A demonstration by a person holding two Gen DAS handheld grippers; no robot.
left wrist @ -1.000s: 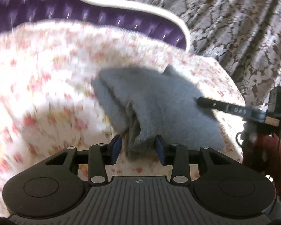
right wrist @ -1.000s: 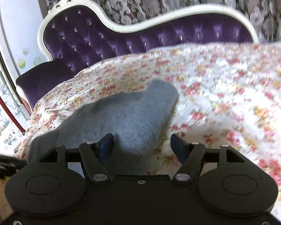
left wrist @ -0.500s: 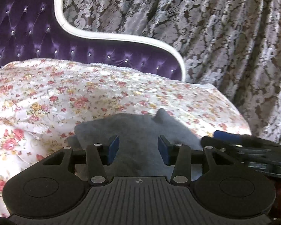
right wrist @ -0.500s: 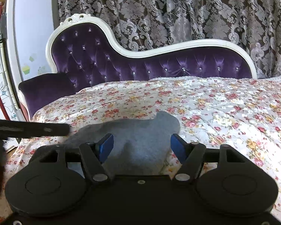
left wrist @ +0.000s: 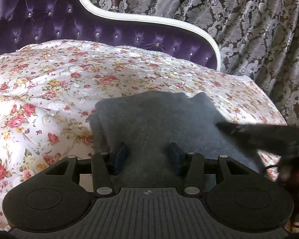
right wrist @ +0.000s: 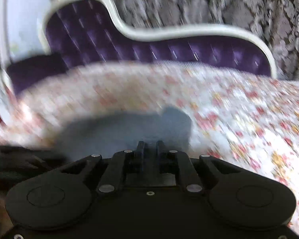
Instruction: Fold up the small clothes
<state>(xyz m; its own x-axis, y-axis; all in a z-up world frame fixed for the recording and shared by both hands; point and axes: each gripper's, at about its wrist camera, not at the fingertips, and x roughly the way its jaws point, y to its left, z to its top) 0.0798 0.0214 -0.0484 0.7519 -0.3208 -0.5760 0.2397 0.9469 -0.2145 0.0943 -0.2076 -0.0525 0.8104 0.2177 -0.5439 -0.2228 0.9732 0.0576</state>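
Floral bedcover (left wrist: 69,83) carries the grey cloth (left wrist: 159,119), half folded. Our left gripper (left wrist: 147,155) stands apart over it; our right gripper (right wrist: 149,149) is closing on its edge. Next we fold it over.

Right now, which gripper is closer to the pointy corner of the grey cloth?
Right. The right gripper, jaws closing, sits just below the pointy corner; the left gripper is at the grey cloth's near edge, farther off.

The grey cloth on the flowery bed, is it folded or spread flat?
Folded, at least partly. The grey cloth shows doubled layers along its left edge on the flowery bedspread. How many folds it has, I cannot tell.
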